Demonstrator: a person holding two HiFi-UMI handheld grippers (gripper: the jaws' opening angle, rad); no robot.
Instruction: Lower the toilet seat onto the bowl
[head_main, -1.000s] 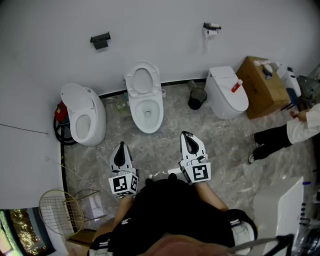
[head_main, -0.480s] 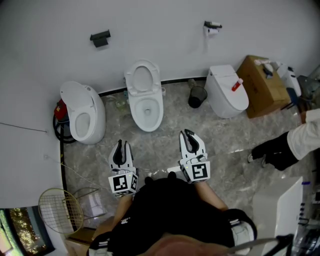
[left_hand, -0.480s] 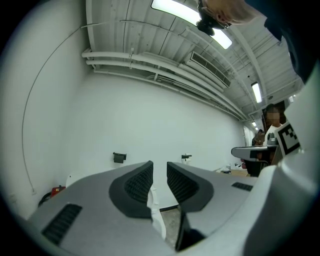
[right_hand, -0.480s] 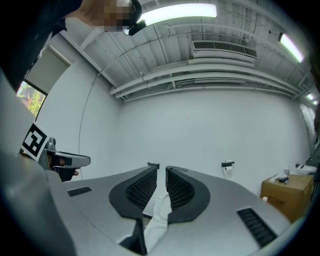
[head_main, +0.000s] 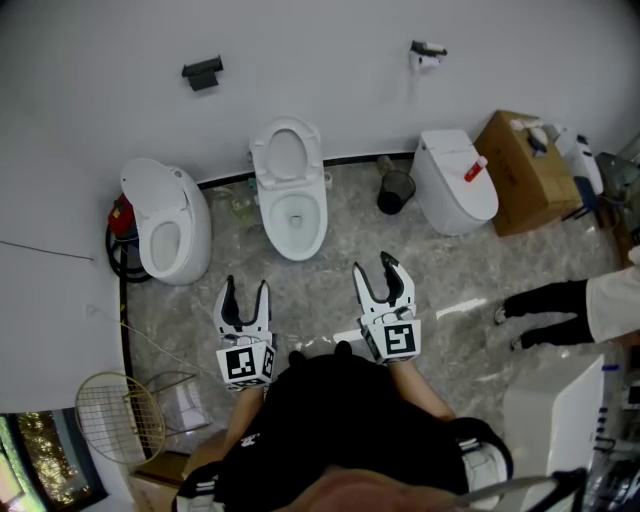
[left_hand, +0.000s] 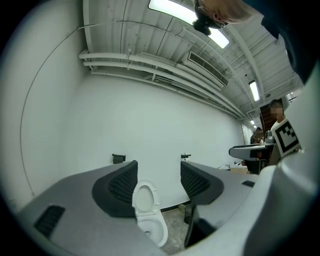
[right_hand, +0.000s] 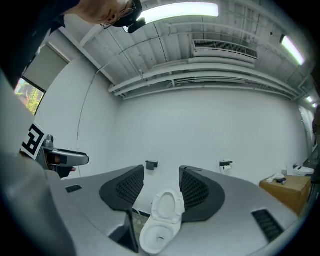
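The white toilet (head_main: 290, 212) stands against the far wall, its seat (head_main: 286, 152) raised upright over the open bowl. My left gripper (head_main: 245, 290) and right gripper (head_main: 374, 268) hover over the floor well short of it, side by side. Both sets of jaws are opening and nothing is between them. In the left gripper view the toilet (left_hand: 152, 224) and its raised seat (left_hand: 144, 198) show far off through the gap of the left gripper (left_hand: 159, 182). In the right gripper view the right gripper (right_hand: 162, 187) frames the seat (right_hand: 168, 206) the same way.
A second toilet (head_main: 165, 225) stands at the left and a third with a closed lid (head_main: 455, 185) at the right. A black bin (head_main: 395, 193), a cardboard box (head_main: 525, 170), a person's legs (head_main: 550, 298) and a wire racket (head_main: 120, 420) lie around.
Both grippers' jaws have gone from shut to spread apart. The person at the right has shifted their legs.
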